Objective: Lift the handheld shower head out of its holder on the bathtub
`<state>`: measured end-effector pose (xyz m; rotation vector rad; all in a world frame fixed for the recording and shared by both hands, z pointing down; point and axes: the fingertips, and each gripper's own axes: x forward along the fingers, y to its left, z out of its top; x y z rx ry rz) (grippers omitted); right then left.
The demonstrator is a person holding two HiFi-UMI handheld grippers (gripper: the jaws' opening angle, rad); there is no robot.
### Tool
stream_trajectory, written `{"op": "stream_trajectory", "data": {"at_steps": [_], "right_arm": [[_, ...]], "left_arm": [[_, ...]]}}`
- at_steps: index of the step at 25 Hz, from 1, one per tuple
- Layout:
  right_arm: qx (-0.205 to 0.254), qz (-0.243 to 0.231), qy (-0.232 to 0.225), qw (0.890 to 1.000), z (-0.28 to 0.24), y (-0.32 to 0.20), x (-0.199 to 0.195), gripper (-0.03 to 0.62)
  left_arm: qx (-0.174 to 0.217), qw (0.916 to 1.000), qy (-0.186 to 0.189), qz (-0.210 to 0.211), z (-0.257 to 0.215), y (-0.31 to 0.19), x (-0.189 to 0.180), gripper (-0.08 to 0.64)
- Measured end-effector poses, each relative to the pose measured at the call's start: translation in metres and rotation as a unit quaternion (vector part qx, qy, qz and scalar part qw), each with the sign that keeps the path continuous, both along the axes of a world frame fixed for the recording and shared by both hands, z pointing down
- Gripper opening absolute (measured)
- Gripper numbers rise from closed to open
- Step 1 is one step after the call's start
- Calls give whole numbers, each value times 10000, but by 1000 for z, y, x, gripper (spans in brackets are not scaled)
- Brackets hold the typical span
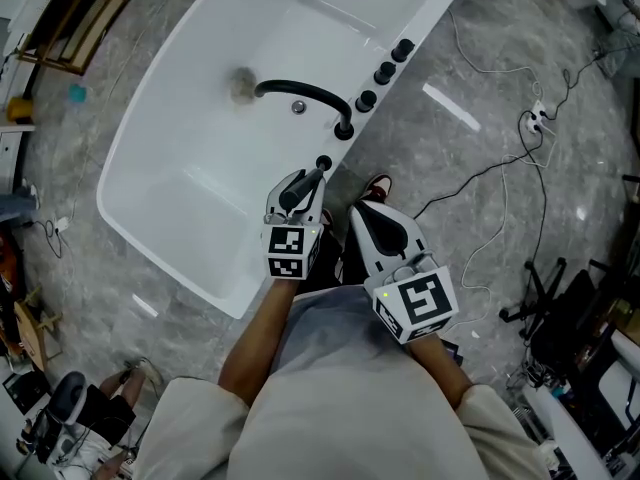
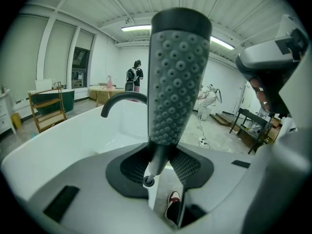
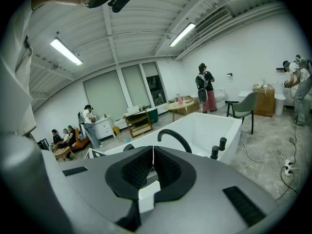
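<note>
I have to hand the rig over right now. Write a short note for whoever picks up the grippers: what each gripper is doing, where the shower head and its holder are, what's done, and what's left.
Left gripper: shut on the handle of the shower head, spray end pointing away.
Right gripper: shut, empty, beside the left one and outside the bathtub.
Holder: small black socket on the tub rim near the faucet, just ahead of the left gripper; it looks empty.
Done: the shower head appears to be out of the holder.
Left: carry it clear. No hose is visible, so go gently.
</note>
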<state>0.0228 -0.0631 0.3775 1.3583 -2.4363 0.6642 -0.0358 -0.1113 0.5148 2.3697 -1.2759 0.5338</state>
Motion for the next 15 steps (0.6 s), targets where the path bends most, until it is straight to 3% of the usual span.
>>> {"op": "stream_trajectory", "data": {"at_steps": [15], "right_arm": [[470, 184, 1, 9987, -33, -7, -2, 18]], "left_arm": [[502, 9978, 428, 65, -77, 4, -9, 140]]}}
